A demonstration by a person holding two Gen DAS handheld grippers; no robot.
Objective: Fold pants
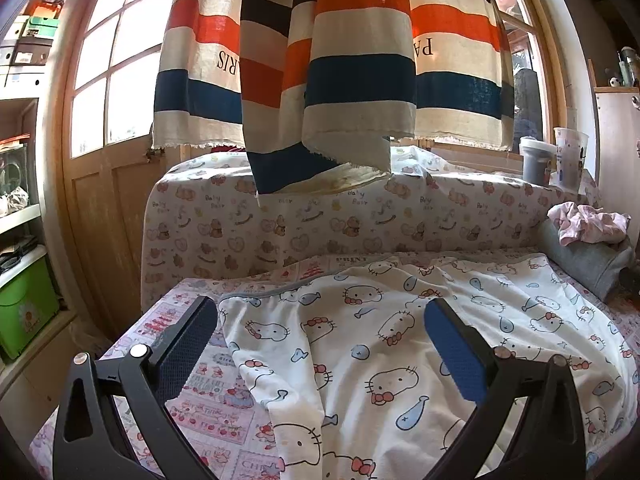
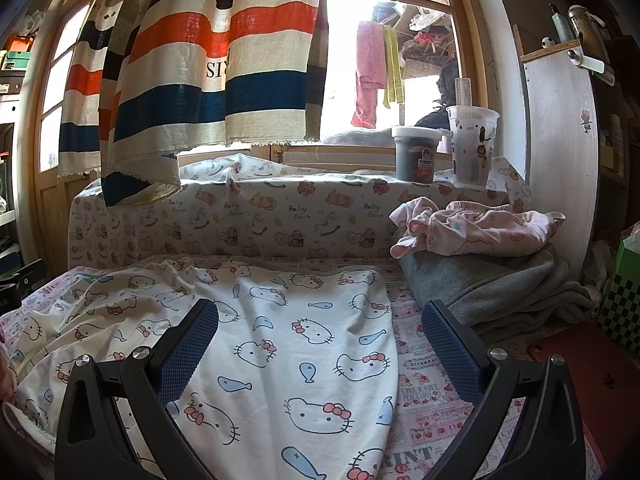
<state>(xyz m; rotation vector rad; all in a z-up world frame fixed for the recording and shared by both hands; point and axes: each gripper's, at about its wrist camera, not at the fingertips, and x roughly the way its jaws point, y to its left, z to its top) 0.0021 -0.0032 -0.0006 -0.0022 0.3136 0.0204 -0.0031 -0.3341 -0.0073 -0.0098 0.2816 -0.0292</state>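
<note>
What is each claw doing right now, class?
Left claw: open, holding nothing, above the pants.
Right claw: open, holding nothing, above the pants.

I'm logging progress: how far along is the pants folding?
Done: the white cat-print cotton pants lie spread on the pink printed bedsheet, still wrinkled at their left side. In hand: nothing; the left tool and right tool hover open above them. Left: every fold.

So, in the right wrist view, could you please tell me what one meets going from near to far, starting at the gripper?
Right gripper → cat-print pants → bear-print backrest → striped curtain by the window.
</note>
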